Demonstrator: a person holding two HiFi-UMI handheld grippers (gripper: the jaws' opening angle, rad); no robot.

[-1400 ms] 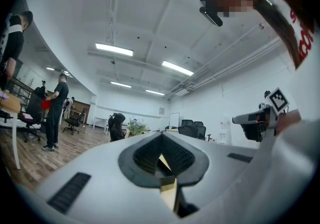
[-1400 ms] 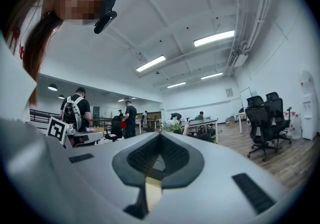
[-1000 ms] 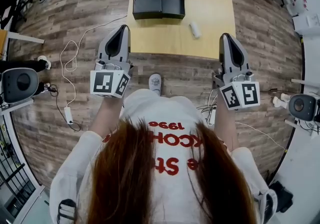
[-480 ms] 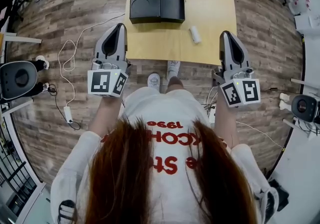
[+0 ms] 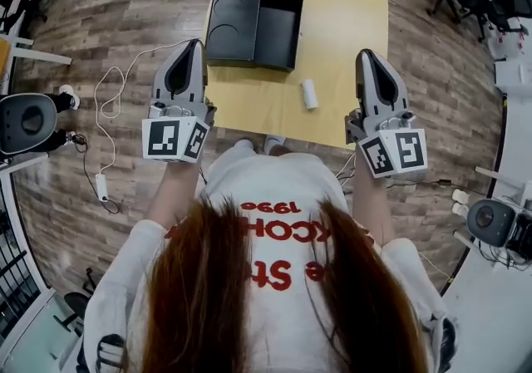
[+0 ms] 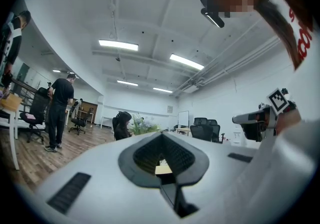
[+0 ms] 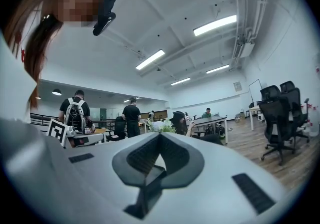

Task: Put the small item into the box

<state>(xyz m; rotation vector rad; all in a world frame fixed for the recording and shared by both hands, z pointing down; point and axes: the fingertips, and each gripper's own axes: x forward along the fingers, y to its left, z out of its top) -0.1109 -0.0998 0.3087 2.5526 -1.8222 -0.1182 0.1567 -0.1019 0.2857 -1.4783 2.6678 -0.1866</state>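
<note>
Now the yellow table point(image 5: 349, 39) is seen straight ahead on the wooden floor point(image 5: 125, 14). On its far left part the black box point(image 5: 278, 31) lies open, with its compartment to the right and a panel with a round recess joined on the left. Nothing is seen inside the compartment, so the task is judged not yet begun.

Both tools are held near the table's front edge, one at each side. They are levelled at the room rather than tipped down at the tabletop. The left gripper point(image 5: 194, 44) is clenched on nothing, its jaws shown pressed together at the tip in the left gripper view. The right gripper point(image 5: 364, 54) is likewise closed and empty, as the right gripper view shows.

And the small item point(image 5: 309, 94), a white cylinder, is found lying on its side on bare tabletop. It is apart from the box, on the near side of it and a little to the right. It is placed between the two grippers but nearer the right one, ahead of it and to its left. Its long axis runs almost straight away from the person, close to the line of the jaws. A grasp across its width is therefore favoured, once the right jaws are parted. The box would then be reached beyond and to the left.
</note>
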